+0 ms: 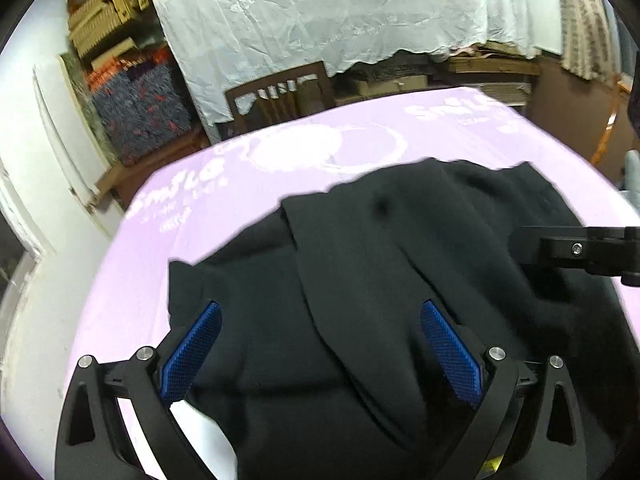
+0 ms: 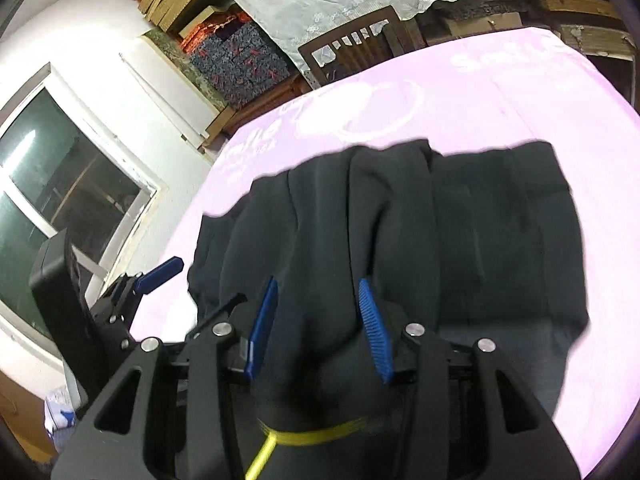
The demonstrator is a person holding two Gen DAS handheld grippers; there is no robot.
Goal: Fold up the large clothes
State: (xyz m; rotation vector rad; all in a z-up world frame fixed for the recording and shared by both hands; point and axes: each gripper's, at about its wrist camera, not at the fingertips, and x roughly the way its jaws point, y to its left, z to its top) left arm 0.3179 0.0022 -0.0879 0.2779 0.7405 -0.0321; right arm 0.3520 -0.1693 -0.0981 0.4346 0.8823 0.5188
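Here, mid-fold on a black garment (image 1: 400, 260), spread in loose ridges over the middle of a lilac-covered tabletop (image 1: 280, 152), with bare lilac showing beyond the garment's far edge and along its left side. Behind the garment's far edge, off the tabletop, a wooden chair (image 1: 280, 92) and a hanging white cloth (image 1: 320, 12).

Above the garment's near left corner: left gripper (image 1: 320, 344), fingers (image 1: 192, 350) spread wide, nothing pinched, cloth lying loose beneath them.

At the garment's near edge, further right: right gripper (image 2: 318, 328), fingers (image 2: 374, 332) partly closed, with a thick bunch of the cloth filling the gap between them; judged a grip on that bunch, since the ridges run from the far edge straight toward it.

To do the step well:
- Lower the left gripper onto the garment's near left corner and take the hem only, not the cover under it.
- Match the two grips along the same near edge, so that the fold line runs square to the garment's sides.
- Lift both hands together, just clear of the garment, and carry the edge over toward the far edge.
- Keep gentle tension between the hands to draw out the ridges.
- Likely fault: one-sided pull from the right grip alone, dragging the whole garment askew.
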